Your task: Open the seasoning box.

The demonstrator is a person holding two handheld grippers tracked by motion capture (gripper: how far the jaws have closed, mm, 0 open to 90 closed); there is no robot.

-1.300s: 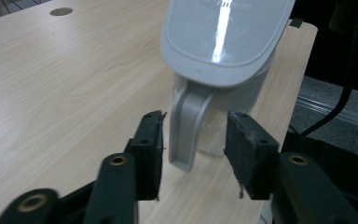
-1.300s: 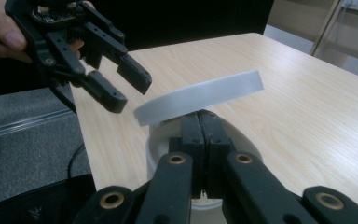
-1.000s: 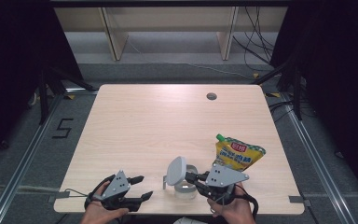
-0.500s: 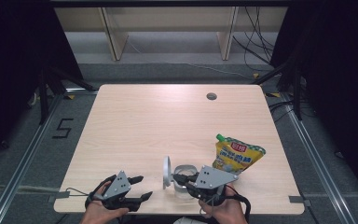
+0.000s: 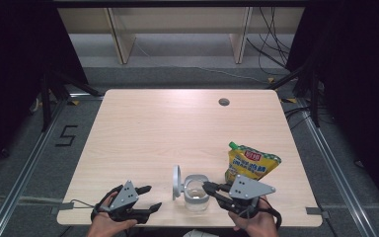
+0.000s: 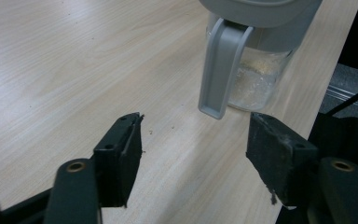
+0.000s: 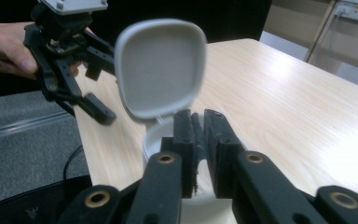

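Note:
A clear jar [image 5: 196, 191] with a grey collar stands near the table's front edge, pale crumbs in its bottom [image 6: 256, 81]. Its hinged grey lid [image 5: 176, 181] is flipped open on the jar's left side, seen broad-side in the right gripper view [image 7: 161, 67] and edge-on in the left gripper view [image 6: 219, 70]. My right gripper [image 5: 208, 187] comes in from the right, its jaws pressed together at the jar's rim [image 7: 196, 123]. My left gripper [image 5: 150, 197] rests left of the jar, open and empty [image 6: 193, 154]; it also appears beyond the lid [image 7: 98, 91].
A yellow pouch [image 5: 251, 165] with a green cap lies flat just right of the jar, behind my right hand. A round cable hole [image 5: 223, 102] sits at the far right of the wooden table [image 5: 168, 128]. The front edge is close under both hands.
The jar has turned, so its open lid went from facing the camera to edge-on at the left. My right gripper swung left, then back right. The left gripper stayed put.

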